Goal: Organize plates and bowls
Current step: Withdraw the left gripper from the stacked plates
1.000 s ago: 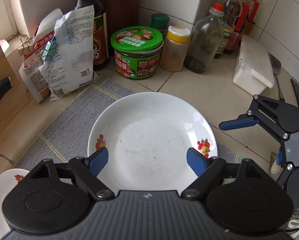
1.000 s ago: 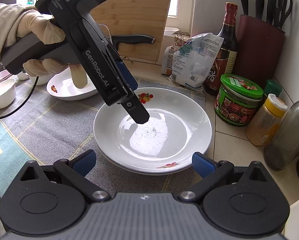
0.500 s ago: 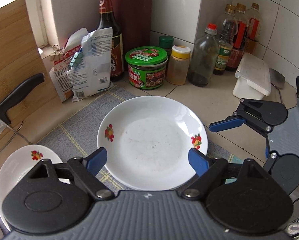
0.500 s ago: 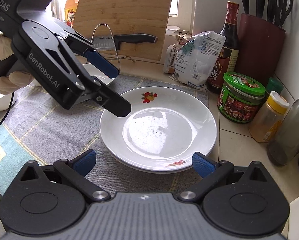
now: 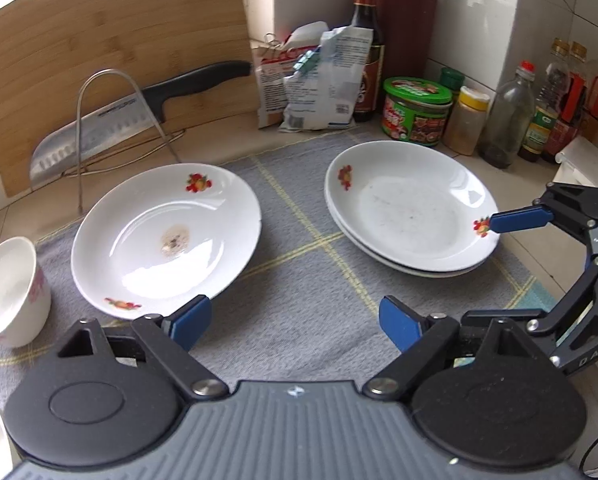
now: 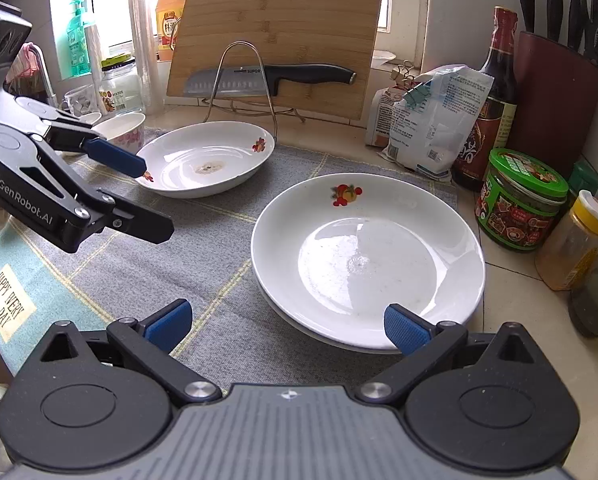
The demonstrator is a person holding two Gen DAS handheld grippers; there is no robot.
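Note:
Two white plates with fruit prints lie stacked [image 5: 409, 210] on the grey mat at the right; the stack also shows in the right wrist view [image 6: 367, 260]. A single plate with a brown stain [image 5: 165, 238] lies to the left, also in the right wrist view [image 6: 207, 158]. A white bowl [image 5: 9, 286] stands at the far left. My left gripper [image 5: 295, 322] is open and empty above the mat between the plates. My right gripper [image 6: 287, 326] is open and empty at the near edge of the stack.
A knife [image 5: 139, 108] rests on a wire rack against a bamboo cutting board [image 5: 115, 48]. Bags, a sauce bottle, a green-lidded jar [image 5: 415, 110] and spice bottles line the back wall. A knife block [image 6: 555, 100] stands at the right.
My left gripper has pulled back and swung left, away from the stack, so the single stained plate and the bowl have come into view. My right gripper has barely moved.

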